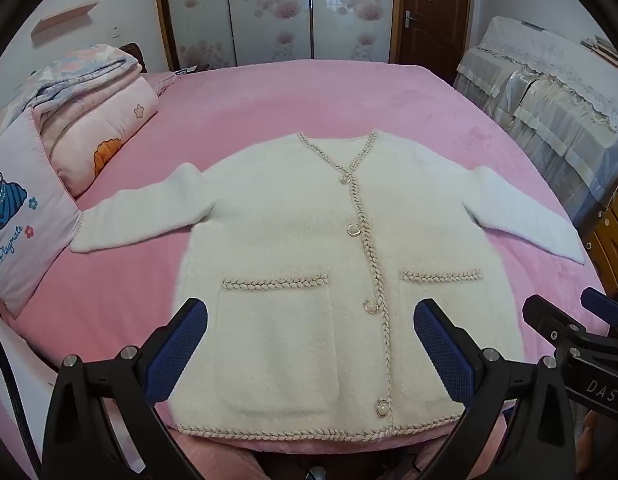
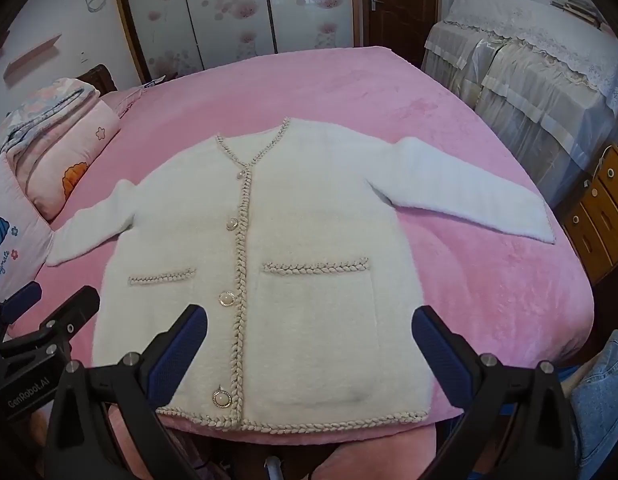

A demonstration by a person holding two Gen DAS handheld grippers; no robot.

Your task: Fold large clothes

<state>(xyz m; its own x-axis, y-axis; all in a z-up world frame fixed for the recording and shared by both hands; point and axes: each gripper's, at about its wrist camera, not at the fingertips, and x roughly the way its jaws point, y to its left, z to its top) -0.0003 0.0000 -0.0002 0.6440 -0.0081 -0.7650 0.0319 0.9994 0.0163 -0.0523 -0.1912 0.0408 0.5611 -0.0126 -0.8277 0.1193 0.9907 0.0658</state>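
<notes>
A cream cardigan [image 1: 293,240] lies flat on the pink bed [image 1: 309,96], sleeves at nine and three o'clock. Our left gripper [image 1: 309,344] and right gripper [image 2: 309,344] hover released; we should pinch each cuff cleanly.

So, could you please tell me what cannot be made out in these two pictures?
- Cardigan back: both views, it lies face up.
- Bed near edge: both views, behind each hand-held gripper frame.
- Pillow lettering: right wrist view, cut off by the left edge.
- Pocket contents: both views, under fabric.
</notes>
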